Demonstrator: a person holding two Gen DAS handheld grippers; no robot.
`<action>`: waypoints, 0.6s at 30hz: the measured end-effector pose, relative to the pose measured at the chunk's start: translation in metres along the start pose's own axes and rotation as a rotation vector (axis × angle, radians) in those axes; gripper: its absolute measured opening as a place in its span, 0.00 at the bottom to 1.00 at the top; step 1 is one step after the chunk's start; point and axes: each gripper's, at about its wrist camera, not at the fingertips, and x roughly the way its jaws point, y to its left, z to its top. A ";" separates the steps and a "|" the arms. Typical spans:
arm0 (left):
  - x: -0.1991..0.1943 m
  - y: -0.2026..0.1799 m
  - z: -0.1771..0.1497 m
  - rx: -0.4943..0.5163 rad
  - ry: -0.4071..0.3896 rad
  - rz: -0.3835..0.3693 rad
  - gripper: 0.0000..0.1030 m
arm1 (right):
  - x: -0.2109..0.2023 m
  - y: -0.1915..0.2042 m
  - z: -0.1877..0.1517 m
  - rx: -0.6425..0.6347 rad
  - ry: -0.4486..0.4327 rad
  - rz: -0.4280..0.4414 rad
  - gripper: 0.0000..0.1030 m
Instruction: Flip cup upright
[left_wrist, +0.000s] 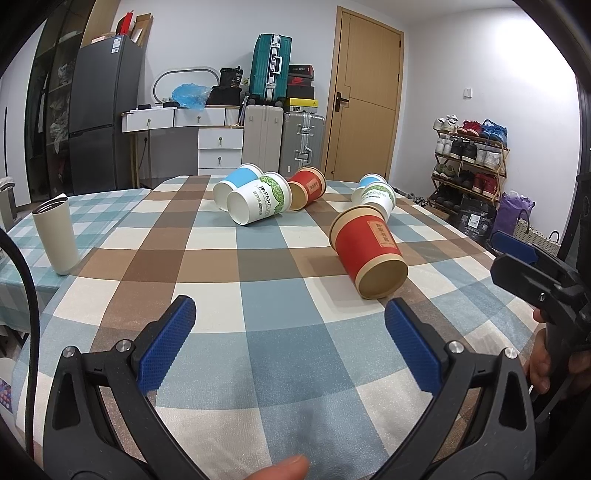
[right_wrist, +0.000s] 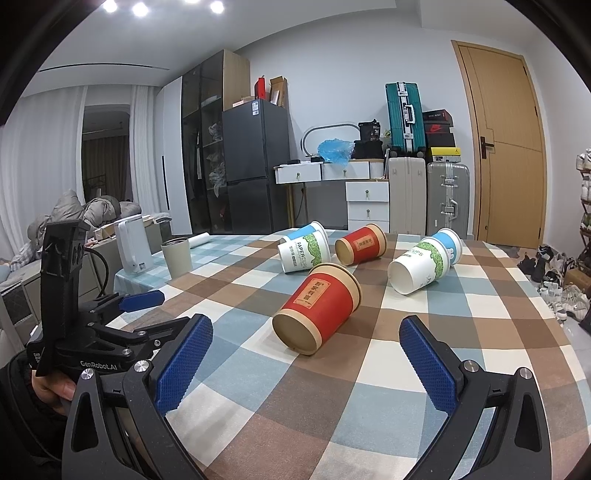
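Observation:
Several paper cups lie on their sides on the checked tablecloth (left_wrist: 280, 354). The nearest is a red cup (left_wrist: 367, 253), also in the right wrist view (right_wrist: 317, 306), its base toward me. Behind it lie a green-and-white cup (left_wrist: 260, 203) nested against a blue one (left_wrist: 236, 181), a second red cup (left_wrist: 308, 186), and another green-and-white cup (left_wrist: 375, 197) (right_wrist: 421, 267). My left gripper (left_wrist: 291, 325) is open and empty, short of the red cup. My right gripper (right_wrist: 306, 347) is open and empty just in front of that cup.
A cream tumbler (left_wrist: 55, 236) stands upright at the table's left. A white kettle (right_wrist: 133, 245) stands beyond it. The table's right edge drops to the floor by a shoe rack (left_wrist: 469, 158). Suitcases and drawers stand behind the table.

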 end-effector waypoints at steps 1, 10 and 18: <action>0.000 0.000 0.000 0.000 0.000 0.000 0.99 | -0.001 0.001 0.001 -0.003 0.000 -0.001 1.00; 0.000 0.000 0.000 0.002 0.000 0.004 0.99 | 0.001 -0.004 0.000 -0.004 0.002 0.000 1.00; 0.000 0.000 0.000 0.002 0.001 0.004 0.99 | 0.001 -0.011 -0.001 0.004 0.006 -0.003 1.00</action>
